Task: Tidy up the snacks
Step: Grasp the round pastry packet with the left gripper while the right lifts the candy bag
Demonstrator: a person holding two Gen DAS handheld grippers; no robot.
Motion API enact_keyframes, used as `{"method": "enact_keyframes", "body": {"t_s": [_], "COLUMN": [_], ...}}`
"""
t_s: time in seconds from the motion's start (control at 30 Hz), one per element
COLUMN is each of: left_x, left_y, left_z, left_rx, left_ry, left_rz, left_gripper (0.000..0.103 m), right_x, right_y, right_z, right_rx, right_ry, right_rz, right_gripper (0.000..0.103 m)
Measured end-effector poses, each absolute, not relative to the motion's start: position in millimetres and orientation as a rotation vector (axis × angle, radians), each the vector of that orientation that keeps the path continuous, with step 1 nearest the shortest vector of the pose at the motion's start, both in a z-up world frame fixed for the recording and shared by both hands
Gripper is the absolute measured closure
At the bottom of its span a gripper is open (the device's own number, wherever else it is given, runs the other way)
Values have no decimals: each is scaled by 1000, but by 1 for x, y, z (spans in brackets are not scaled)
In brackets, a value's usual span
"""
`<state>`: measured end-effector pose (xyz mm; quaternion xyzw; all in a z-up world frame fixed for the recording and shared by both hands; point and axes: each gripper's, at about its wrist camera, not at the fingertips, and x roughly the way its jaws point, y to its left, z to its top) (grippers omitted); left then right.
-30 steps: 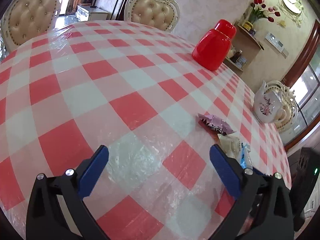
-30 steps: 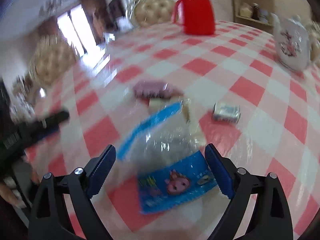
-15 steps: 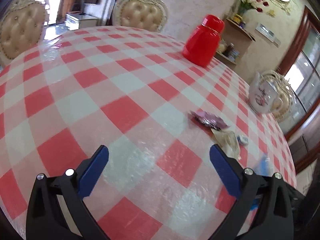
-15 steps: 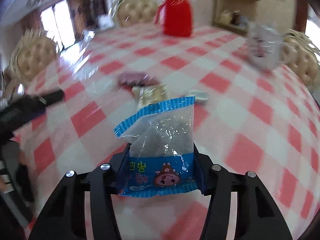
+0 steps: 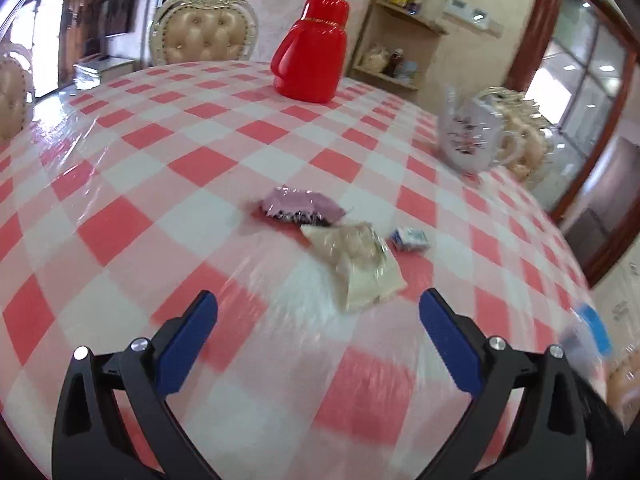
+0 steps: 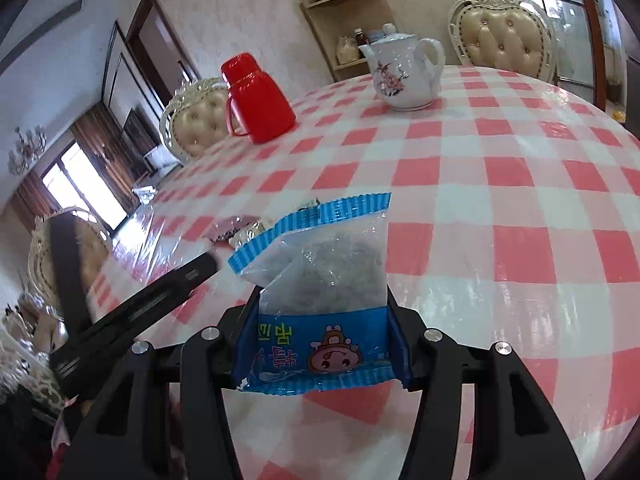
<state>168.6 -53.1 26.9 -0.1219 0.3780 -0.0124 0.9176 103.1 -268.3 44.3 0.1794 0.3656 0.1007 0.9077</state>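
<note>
Three small packets lie close together out on the checked table [image 5: 120, 184]: a pink wrapper [image 5: 300, 209] farthest off, a pale cream packet [image 5: 356, 260] touching its near right edge, and a little blue-and-white packet [image 5: 410, 239] just to the right of that. They look like a loose scatter waiting to be gathered, which fits a tidy-up that is only partly done.

A fourth snack, the blue-edged clear bag [image 6: 320, 280], is off the table. The right gripper [image 6: 322, 344] is clamped on its printed lower half, so the see-through top with its crimped blue seal stands up and away from the fingers. Its jaws have just been closing, and the bag sits between them, pinched flat. Held by the bottom like that, the bag stays clear of the cloth and should carry without dragging.

The left gripper [image 5: 318, 332] hangs spread wide with nothing between its blue pads [image 5: 188, 344], tilted down at the cloth. The cream packet lies just beyond its right finger, the pink wrapper farther on. I would guess it is lining up on that cluster.

Well behind stand a red jug [image 6: 256, 100] and a white teapot [image 6: 404, 74].
</note>
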Motion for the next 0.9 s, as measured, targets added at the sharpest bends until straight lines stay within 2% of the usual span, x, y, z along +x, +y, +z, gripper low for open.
{"method": "enact_keyframes", "body": {"t_s": [0.33, 0.4, 0.47, 0.53, 0.9], "left_x": [256, 259, 256, 248, 138], "left_y": [-99, -101, -102, -98, -65], "left_z": [4, 3, 3, 4, 13], "left_rx": [-206, -175, -105, -79, 8], "left_ry": [915, 919, 908, 900, 863], "left_rz": [107, 105, 119, 69, -121], "left_gripper": [2, 7, 45, 55, 58], "right_x": [103, 102, 103, 105, 106], "right_y": [-274, -273, -273, -274, -278], "right_z": [45, 46, 44, 41, 31], "right_rx": [417, 416, 410, 401, 397], "right_ry": [758, 758, 762, 772, 792], "right_rz": [221, 227, 218, 204, 170], "right_gripper": [49, 49, 49, 49, 49]}}
